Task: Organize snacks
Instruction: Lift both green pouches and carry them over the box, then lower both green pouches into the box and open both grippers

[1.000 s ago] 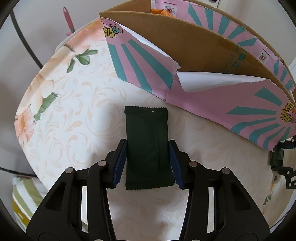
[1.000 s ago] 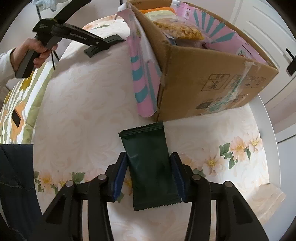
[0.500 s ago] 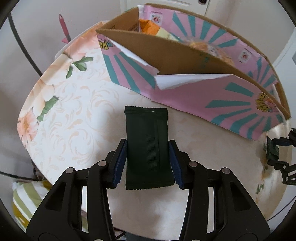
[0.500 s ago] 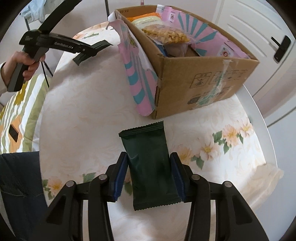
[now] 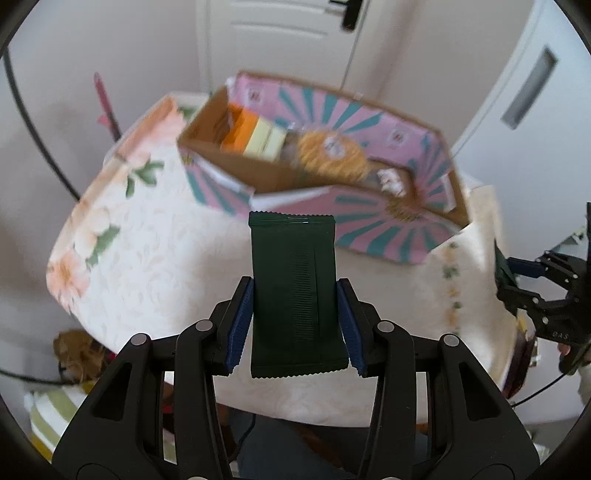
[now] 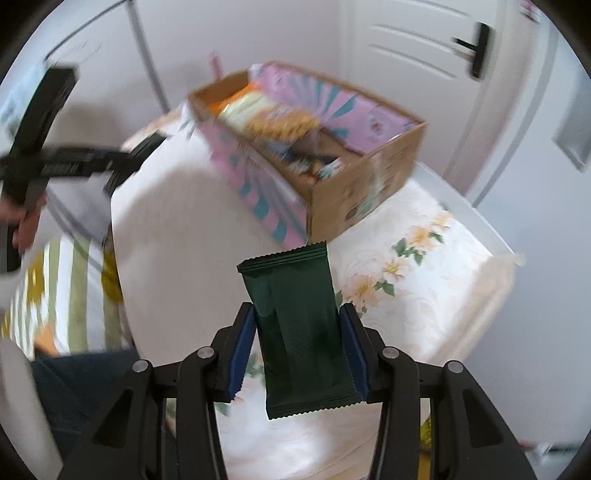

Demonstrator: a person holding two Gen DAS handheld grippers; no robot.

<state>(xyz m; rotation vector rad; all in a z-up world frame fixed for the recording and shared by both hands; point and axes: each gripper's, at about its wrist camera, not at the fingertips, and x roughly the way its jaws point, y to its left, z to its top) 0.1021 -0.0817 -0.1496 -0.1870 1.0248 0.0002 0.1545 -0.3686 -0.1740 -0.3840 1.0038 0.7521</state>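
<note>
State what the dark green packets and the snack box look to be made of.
Dark green packet and its twin: likely plastic or foil film, slight sheen, with serrated sealed ends and a ribbed seam. Snack box: brown corrugated cardboard, matte, with pink and teal printed paper on its flaps, torn in one spot.

Round table under a cream floral-print tablecloth [image 5: 155, 236] [image 6: 436, 295]. White panelled door with a black lever handle [image 5: 349, 14] [image 6: 476, 50] behind it; green-and-white striped cushion [image 6: 70, 291] [image 5: 51, 421] low at left. Pink stick-like object [image 5: 105, 103] beyond the far table edge, too blurred to identify
</note>
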